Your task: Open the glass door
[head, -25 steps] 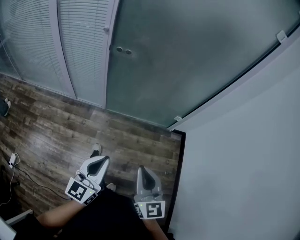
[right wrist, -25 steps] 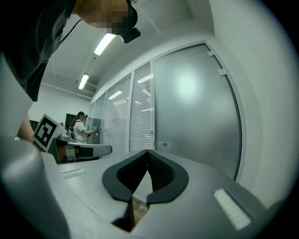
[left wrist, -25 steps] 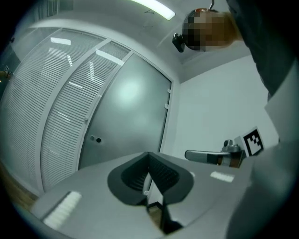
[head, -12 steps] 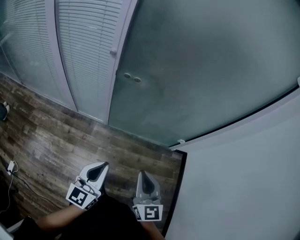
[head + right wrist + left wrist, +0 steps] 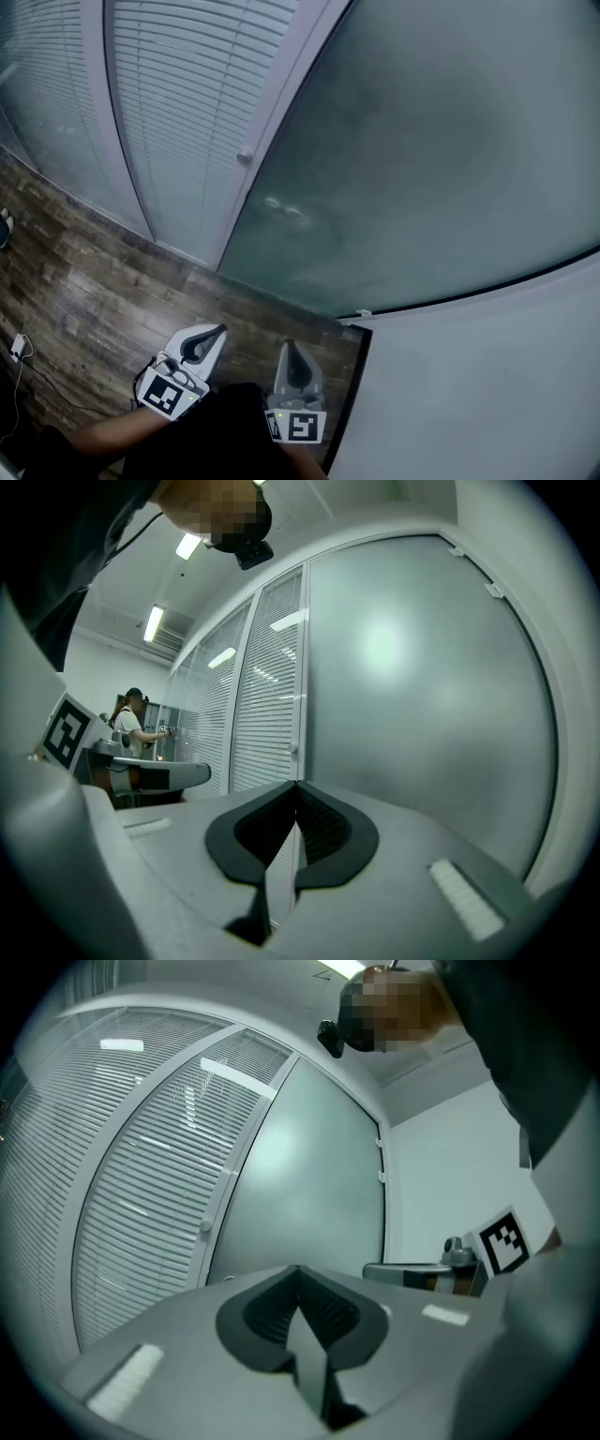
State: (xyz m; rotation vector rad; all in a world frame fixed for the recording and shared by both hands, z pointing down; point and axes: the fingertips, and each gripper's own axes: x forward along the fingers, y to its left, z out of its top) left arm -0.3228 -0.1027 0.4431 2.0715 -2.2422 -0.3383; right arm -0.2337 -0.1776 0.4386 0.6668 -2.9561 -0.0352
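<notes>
The frosted glass door (image 5: 422,169) fills the upper right of the head view and stands closed. Two small round fittings (image 5: 284,208) sit near its left edge. A small knob (image 5: 246,156) is on the pale frame beside it. Both grippers are low in the view, over the wood floor and short of the door. My left gripper (image 5: 217,330) points at the door's foot with its tips together and nothing between them. My right gripper (image 5: 286,345) beside it is shut and empty too. The left gripper view shows its tips (image 5: 298,1271) meeting before the door (image 5: 300,1185). The right gripper view shows the same (image 5: 297,785).
Glazed panels with white blinds (image 5: 178,103) run left of the door. A white wall (image 5: 487,394) with a black edge strip (image 5: 354,394) closes the right side. On the dark wood floor (image 5: 84,281) a cable with a white plug (image 5: 17,349) lies at the left. A person (image 5: 131,726) stands far off.
The door, knob and round fittings have grown larger and slid down the head view as I came closer. Both grippers came forward with me and stayed shut.
</notes>
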